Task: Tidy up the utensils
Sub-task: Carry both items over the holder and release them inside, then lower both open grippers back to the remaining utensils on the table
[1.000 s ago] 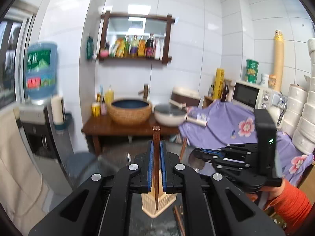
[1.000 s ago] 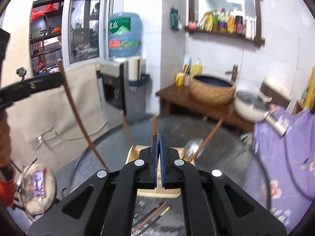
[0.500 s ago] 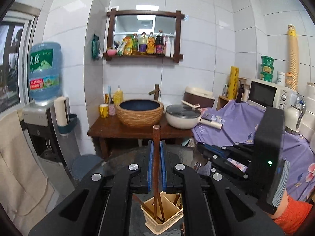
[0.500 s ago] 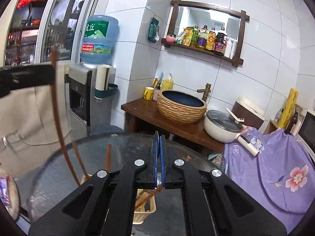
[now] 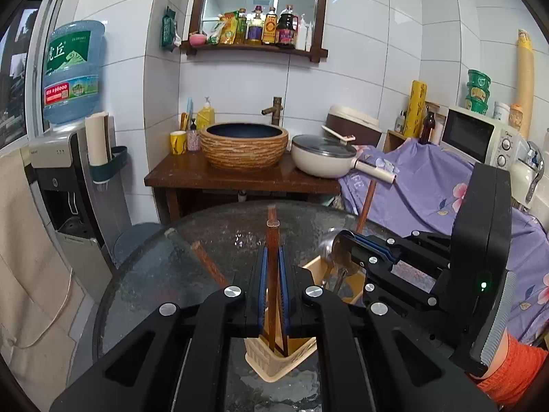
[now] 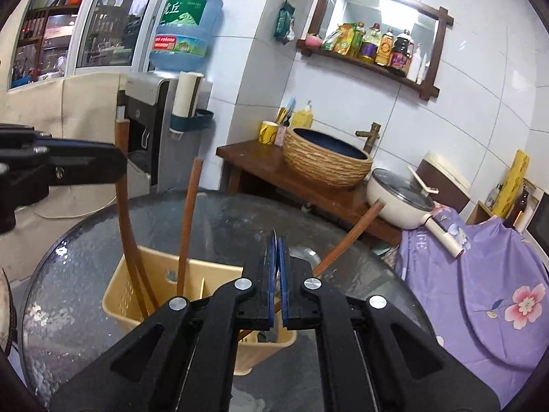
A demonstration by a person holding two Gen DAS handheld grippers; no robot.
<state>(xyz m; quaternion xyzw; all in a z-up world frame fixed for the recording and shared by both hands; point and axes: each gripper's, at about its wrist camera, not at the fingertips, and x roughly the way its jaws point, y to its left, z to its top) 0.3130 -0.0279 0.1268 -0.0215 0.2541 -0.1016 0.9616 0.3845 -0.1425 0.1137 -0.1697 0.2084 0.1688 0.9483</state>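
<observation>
Jaws tight on chopstick (image 5: pixel 271 267) — tip seemingly inside holder (image 5: pixel 274 360).

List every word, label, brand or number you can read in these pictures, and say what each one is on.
"虎丘": large white characters on the green label of the water jug.
"FE": pale letters on the purple cloth; the start of the word is hidden in a fold.
Red strip on the jug's label: white digits, too blurred to read.
Bottles on the wall shelf: labels too small to read.
Microwave: brand mark too small to read.
</observation>
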